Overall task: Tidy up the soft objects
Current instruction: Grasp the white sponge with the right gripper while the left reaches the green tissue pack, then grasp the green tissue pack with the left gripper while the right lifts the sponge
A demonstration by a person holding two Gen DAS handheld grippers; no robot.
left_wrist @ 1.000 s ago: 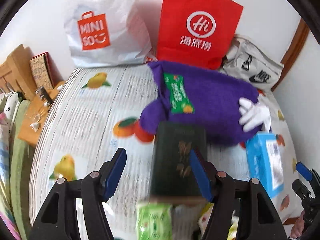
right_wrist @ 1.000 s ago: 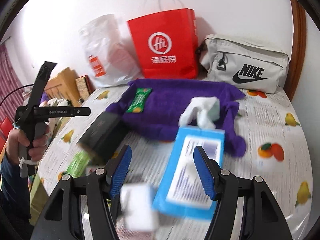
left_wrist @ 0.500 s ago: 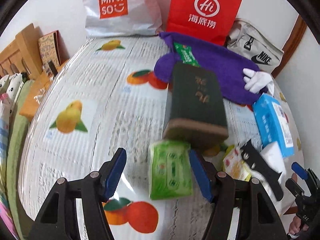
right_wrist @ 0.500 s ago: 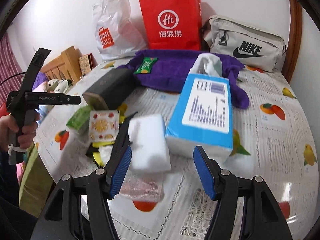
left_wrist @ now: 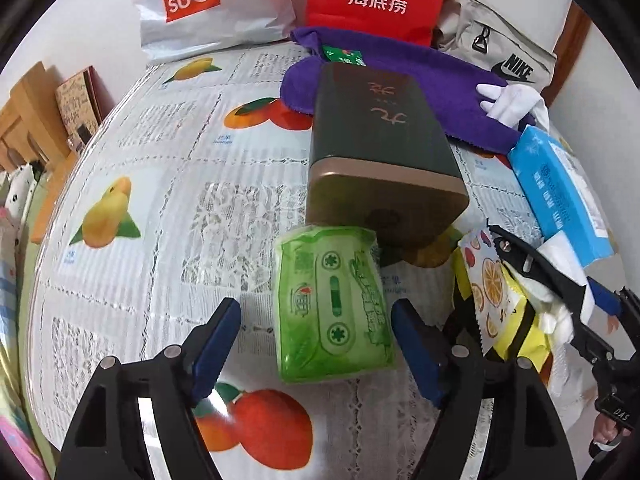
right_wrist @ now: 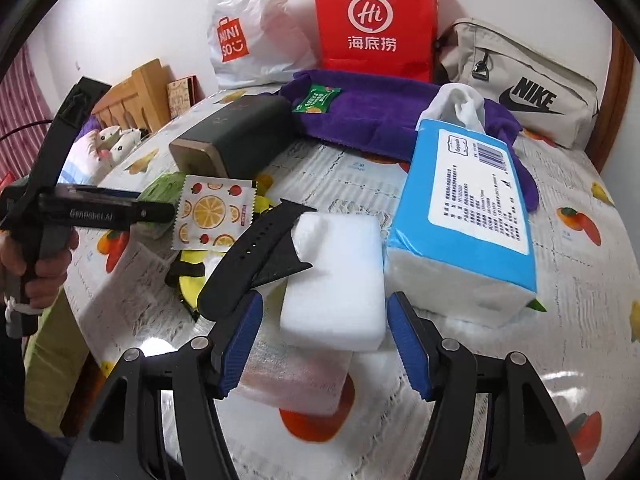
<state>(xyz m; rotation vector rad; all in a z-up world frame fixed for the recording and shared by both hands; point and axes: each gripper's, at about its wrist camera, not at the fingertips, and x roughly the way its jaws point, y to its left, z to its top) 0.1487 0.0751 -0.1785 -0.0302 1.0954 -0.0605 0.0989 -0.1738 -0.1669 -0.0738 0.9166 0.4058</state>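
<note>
My left gripper (left_wrist: 316, 338) is open, its fingers on either side of a green tissue pack (left_wrist: 334, 310) lying on the table. My right gripper (right_wrist: 322, 336) is open, its fingers flanking a white sponge block (right_wrist: 336, 280) that rests on a folded white cloth (right_wrist: 292, 378). A black watch strap (right_wrist: 248, 256) lies against the sponge's left side. A blue tissue pack (right_wrist: 466, 216) stands right of the sponge. A purple towel (right_wrist: 380, 116) lies further back with a small green packet (right_wrist: 316, 100) on it. The fruit-print sachet (right_wrist: 212, 212) lies left.
A dark green tin box (left_wrist: 380, 148) lies just beyond the green pack. At the back stand a red paper bag (right_wrist: 372, 20), a white Miniso bag (right_wrist: 248, 32) and a grey Nike pouch (right_wrist: 524, 88). The table edge drops off at left, by a wooden rack (left_wrist: 24, 112).
Both grippers have pulled back and lowered toward the near items. The green pack now sits between my left fingers and the white sponge between my right fingers.
</note>
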